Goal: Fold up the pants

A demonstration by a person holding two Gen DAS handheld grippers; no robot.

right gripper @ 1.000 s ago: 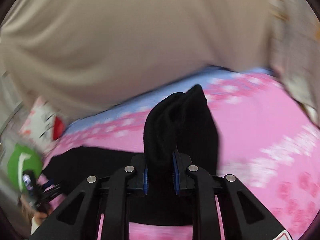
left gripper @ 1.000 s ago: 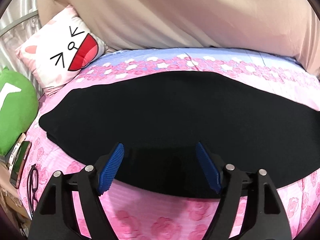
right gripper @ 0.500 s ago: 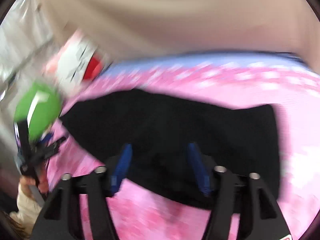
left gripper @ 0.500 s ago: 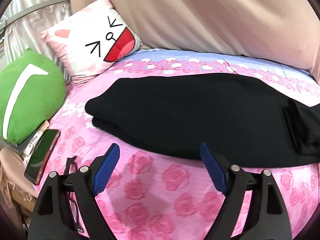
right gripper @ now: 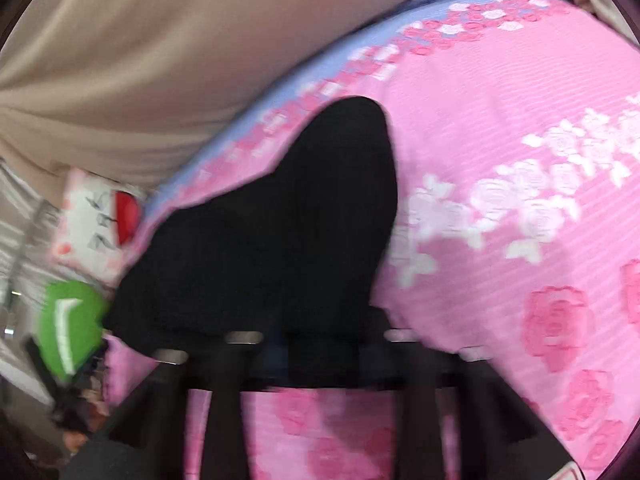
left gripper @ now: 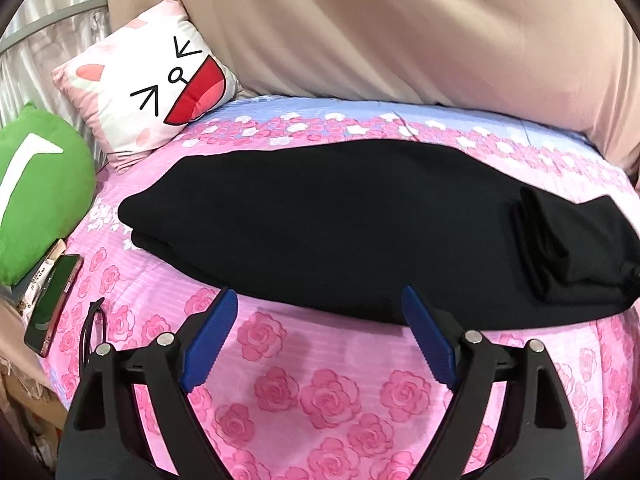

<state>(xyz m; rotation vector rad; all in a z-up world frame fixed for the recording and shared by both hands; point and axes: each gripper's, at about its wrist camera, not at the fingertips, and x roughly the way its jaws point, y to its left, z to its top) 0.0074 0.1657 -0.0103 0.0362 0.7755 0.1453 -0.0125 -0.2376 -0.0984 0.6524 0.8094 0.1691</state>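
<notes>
Left gripper (left gripper: 318, 292) hangs wide open over the near edge of the bed, its ribbed blue pads (left gripper: 210, 340) spread apart with nothing between them, only rose-printed bedsheet (left gripper: 320, 384) underneath. Sweeping from the left edge: a plump green cushion (left gripper: 36, 196) with a white stripe, a dark glossy phone (left gripper: 54, 304) lying flat just below it, and a thin black cable (left gripper: 92, 328) looped on the sheet beside the phone. Next comes a square pillow (left gripper: 152, 80), soft and pale pink, printed with a laughing cat face and propped against the draped beige cloth (left gripper: 400, 32) that closes off the whole back side. Centre stage, the black pants (left gripper: 340, 220) lie across the bed as one long, matte, smooth-edged band, left end rounded and doubled. The right end is folded back on itself in a thicker, creased wad (left gripper: 568, 248). Between the pants' near edge and the open pads there is a free strip of pink sheet; behind the pants, a lilac border runs up to the beige cloth. Over on the right wrist view, everything is smeared with blur: the right gripper (right gripper: 320, 344) is closing, with black pants fabric (right gripper: 280, 220) bunched between its fingers, and open pink sheet (right gripper: 520, 120) stretches away to the right.
</notes>
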